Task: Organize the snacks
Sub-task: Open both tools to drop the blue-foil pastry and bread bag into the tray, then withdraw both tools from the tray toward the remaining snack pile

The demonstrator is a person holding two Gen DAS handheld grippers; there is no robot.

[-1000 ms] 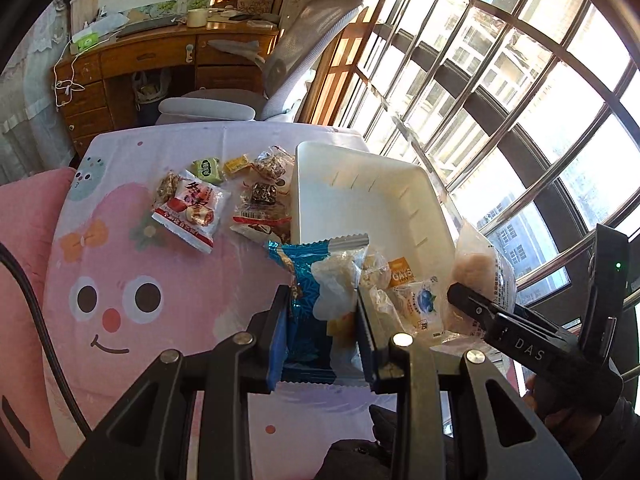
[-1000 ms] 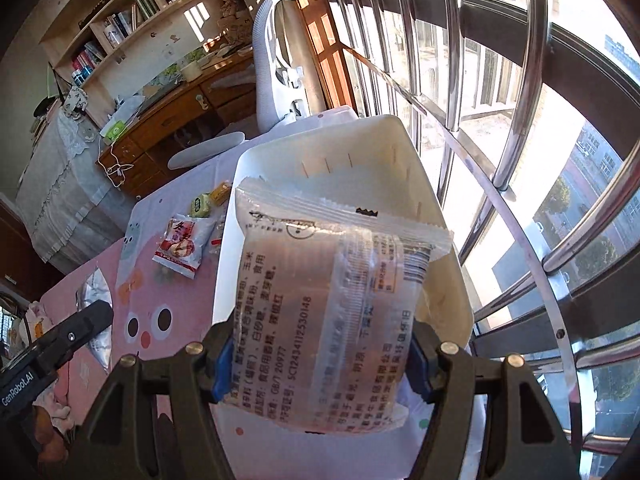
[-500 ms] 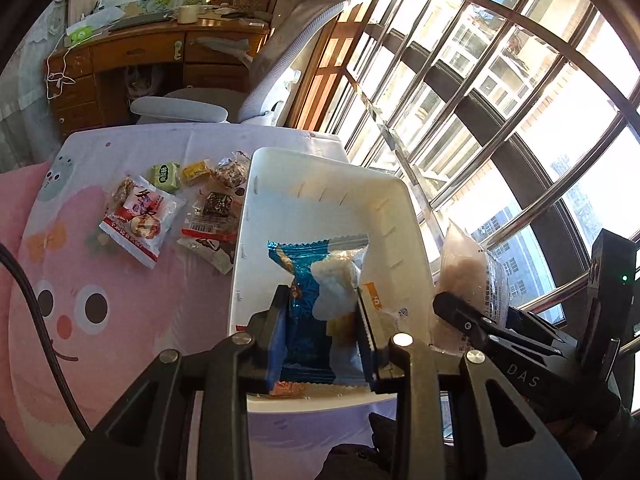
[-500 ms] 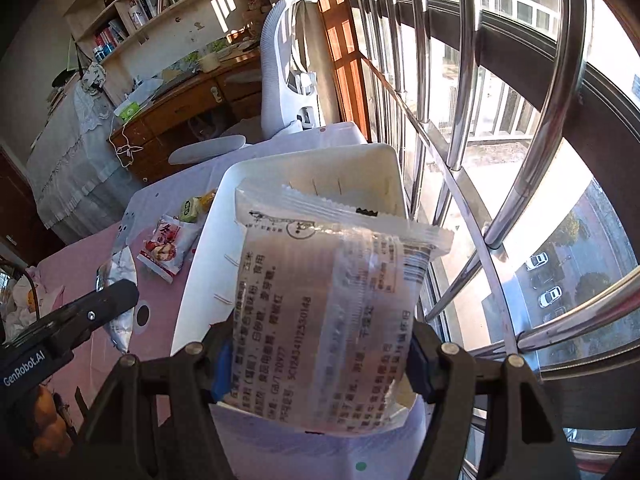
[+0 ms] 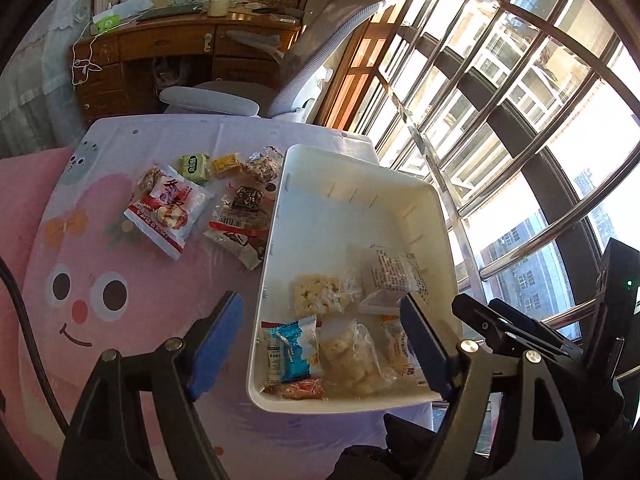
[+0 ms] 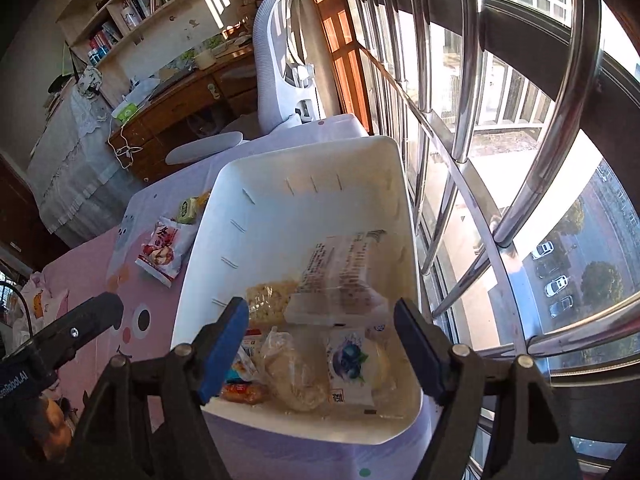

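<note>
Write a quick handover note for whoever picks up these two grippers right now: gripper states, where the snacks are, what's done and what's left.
Left gripper: jaws opening, nothing between them, above the white bin.
Right gripper: jaws opening, empty, also over the bin.
Done: blue packet and clear printed bag lie in the bin with several other snacks.
Left: red-and-white packet, green packet, yellow packet and the others beside the bin on the tablecloth.

Smooth white plastic bin, glossy crinkled wrappers, matt printed tablecloth.
</note>
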